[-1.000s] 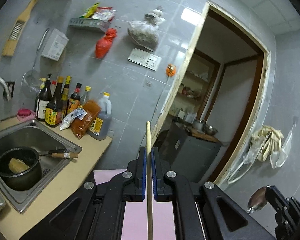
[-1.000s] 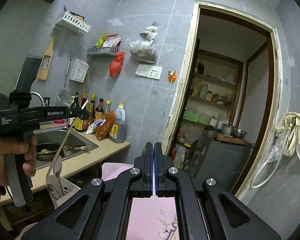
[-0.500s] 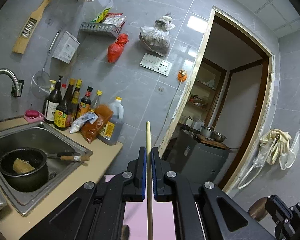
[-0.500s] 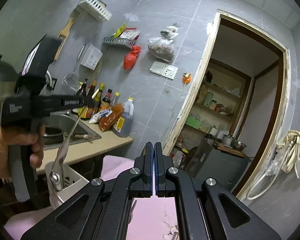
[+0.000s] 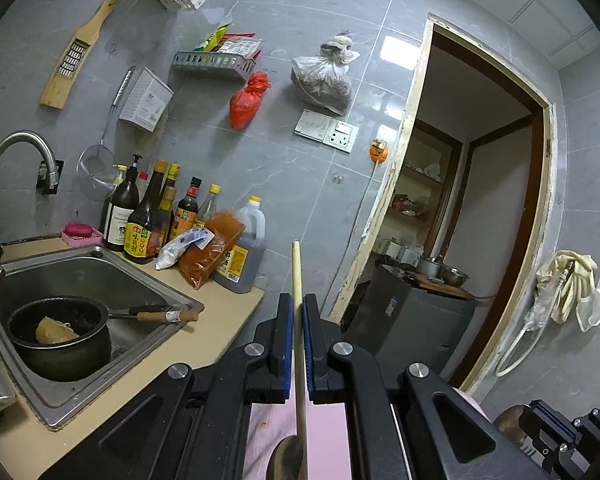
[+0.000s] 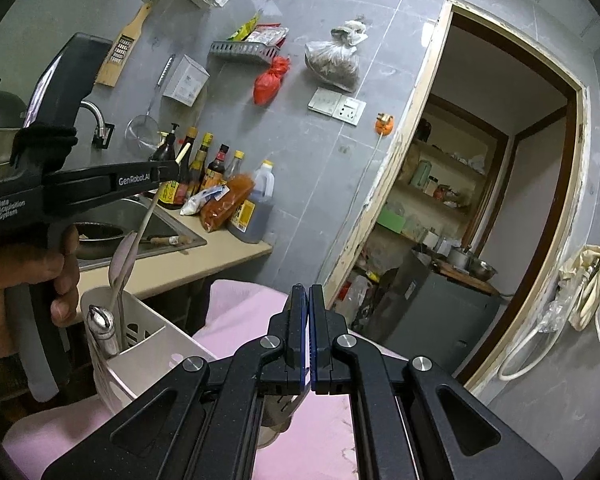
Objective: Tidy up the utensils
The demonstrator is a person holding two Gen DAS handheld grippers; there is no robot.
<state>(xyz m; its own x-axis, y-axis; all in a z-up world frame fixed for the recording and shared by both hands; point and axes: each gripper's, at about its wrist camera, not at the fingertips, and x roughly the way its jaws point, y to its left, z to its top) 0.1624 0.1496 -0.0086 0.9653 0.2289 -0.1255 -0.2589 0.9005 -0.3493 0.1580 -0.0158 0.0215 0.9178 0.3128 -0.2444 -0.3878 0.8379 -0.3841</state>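
My left gripper point(image 5: 296, 308) is shut on a thin wooden stick point(image 5: 297, 268) that runs up between its blue pads. In the right wrist view a hand holds this left gripper point(image 6: 174, 172) at the left, and the stick point(image 6: 140, 232) slants down into a white slotted utensil holder point(image 6: 148, 344). A metal spoon point(image 6: 122, 258) stands bowl-up in the holder beside a steel handle point(image 6: 102, 324). My right gripper point(image 6: 309, 300) is shut on a spoon whose metal end point(image 6: 280, 412) shows under the jaws; its bowl point(image 5: 508, 424) appears low right in the left wrist view.
The holder stands on a pink cloth point(image 6: 236, 320). At left, a steel sink point(image 5: 100, 276) holds a black pot point(image 5: 60, 336), and sauce bottles point(image 5: 152, 216) line the beige counter point(image 5: 220, 312). An open doorway point(image 5: 480, 220) lies to the right.
Both grippers have sunk. The stick has come down with the left gripper toward the white holder, which now shows larger and closer in the right wrist view. Both grips are unchanged.
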